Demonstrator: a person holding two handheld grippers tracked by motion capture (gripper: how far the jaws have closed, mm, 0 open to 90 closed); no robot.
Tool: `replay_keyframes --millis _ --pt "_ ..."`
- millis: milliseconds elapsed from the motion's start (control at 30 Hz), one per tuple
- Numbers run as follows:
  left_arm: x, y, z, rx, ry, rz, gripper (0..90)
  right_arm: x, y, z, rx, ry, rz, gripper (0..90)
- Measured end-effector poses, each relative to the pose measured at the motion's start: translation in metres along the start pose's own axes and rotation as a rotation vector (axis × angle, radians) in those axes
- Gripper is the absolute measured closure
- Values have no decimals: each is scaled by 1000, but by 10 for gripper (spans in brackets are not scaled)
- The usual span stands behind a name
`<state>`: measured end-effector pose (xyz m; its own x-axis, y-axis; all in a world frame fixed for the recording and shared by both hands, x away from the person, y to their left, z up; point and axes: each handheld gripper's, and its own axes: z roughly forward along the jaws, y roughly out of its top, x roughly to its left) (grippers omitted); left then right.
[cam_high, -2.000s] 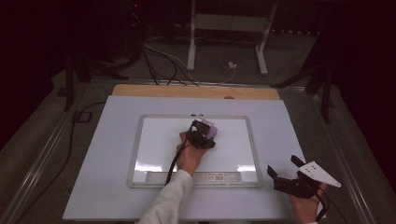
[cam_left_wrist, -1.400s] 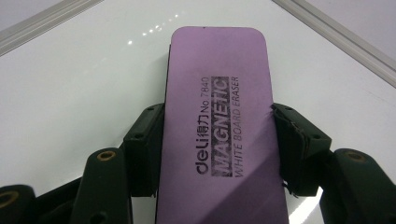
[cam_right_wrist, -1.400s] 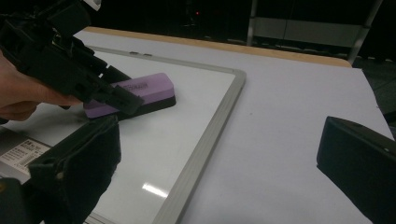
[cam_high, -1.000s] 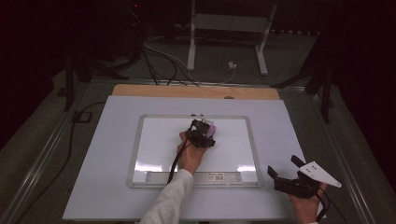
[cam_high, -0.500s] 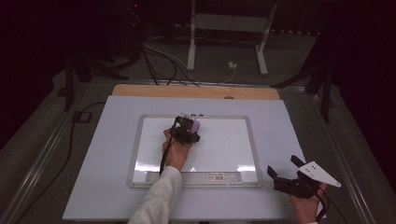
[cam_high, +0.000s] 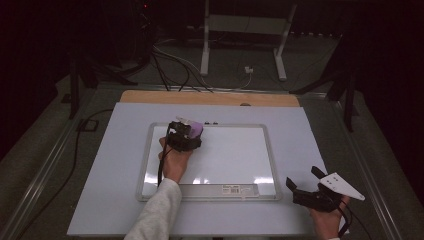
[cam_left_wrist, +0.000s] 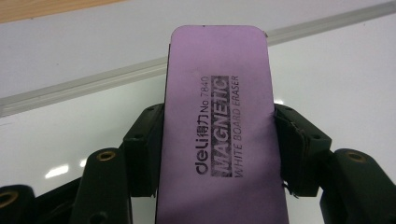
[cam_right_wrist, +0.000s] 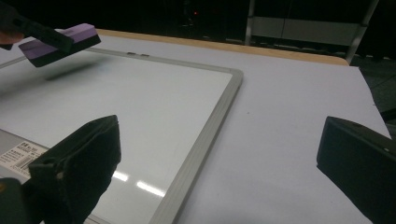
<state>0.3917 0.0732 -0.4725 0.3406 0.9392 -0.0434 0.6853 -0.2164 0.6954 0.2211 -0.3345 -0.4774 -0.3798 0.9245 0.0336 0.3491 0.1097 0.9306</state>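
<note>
A purple whiteboard eraser (cam_left_wrist: 219, 121) printed "MAGNETIC WHITE BOARD ERASER" is clamped between the jaws of my left gripper (cam_high: 184, 135). It hangs just above the upper left part of the whiteboard (cam_high: 235, 155), near the top frame. The right gripper view catches the eraser (cam_right_wrist: 60, 44) lifted off the board with a shadow under it. My right gripper (cam_high: 305, 187) rests at the table's near right, off the board, open with nothing between its jaws. The whiteboard (cam_right_wrist: 121, 107) surface looks clean.
The whiteboard lies on a pale sheet (cam_high: 310, 135) covering the table, with a wooden edge (cam_high: 210, 97) at the far side. A label strip (cam_high: 235, 190) runs along the board's near frame. Cables and a stand (cam_high: 240, 30) lie beyond the table.
My left gripper has carried the eraser leftward along the top of the board, from the middle to the upper left. The right gripper has stayed put.
</note>
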Motion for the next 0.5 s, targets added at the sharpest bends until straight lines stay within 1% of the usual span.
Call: replay_keyframes --millis 167,267,333,500 --pt "12 -4 -2 -4 13 -17 415 1 0 1 0 3 -1 0" --pt "20 -9 -2 9 31 -26 415 0 0 0 0 3 0 0" --pt "26 -13 0 19 52 -29 415 -1 0 0 0 1 1 0" --pt "39 -20 1 29 87 -53 415 0 0 0 0 4 -2 0"
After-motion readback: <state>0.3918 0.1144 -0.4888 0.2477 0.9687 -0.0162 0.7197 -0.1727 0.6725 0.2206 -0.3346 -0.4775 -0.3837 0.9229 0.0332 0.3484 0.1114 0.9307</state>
